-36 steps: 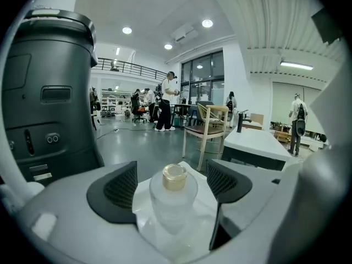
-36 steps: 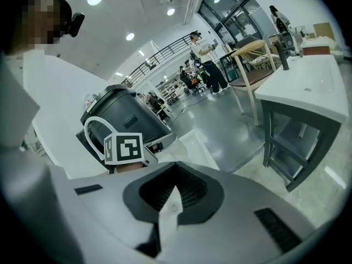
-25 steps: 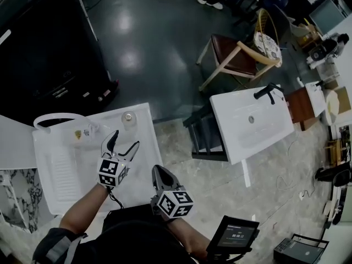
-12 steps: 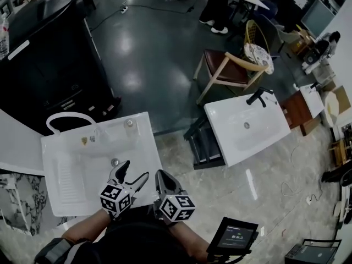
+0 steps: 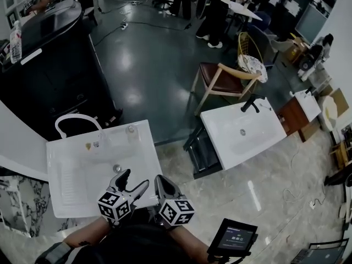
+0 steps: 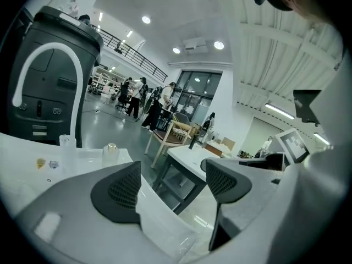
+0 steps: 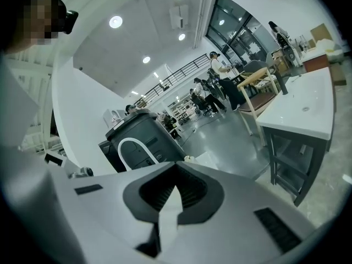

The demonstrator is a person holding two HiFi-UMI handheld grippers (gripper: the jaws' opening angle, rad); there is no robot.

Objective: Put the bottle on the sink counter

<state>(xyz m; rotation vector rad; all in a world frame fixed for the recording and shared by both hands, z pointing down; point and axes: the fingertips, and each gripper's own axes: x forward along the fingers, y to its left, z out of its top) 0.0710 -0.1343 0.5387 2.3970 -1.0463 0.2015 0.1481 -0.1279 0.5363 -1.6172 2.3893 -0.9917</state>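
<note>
At the sink counter (image 5: 146, 153), left gripper (image 5: 137, 177) gapes, right gripper (image 5: 160, 179) closed; bottle (image 5: 131, 131) seemingly upright.

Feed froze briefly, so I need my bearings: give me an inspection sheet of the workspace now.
Surface: white sink counter with ribbed drainer at left.
Job's things: small clear bottle with metal cap, upright on counter's far right corner.
Clutter: two tiny objects beside white arched faucet.
Grippers: left tool open, empty; right tool shut, empty.
Cables: thin cable on dark floor, far off.
Surroundings: second white sink, wooden chair, people beyond.
</note>
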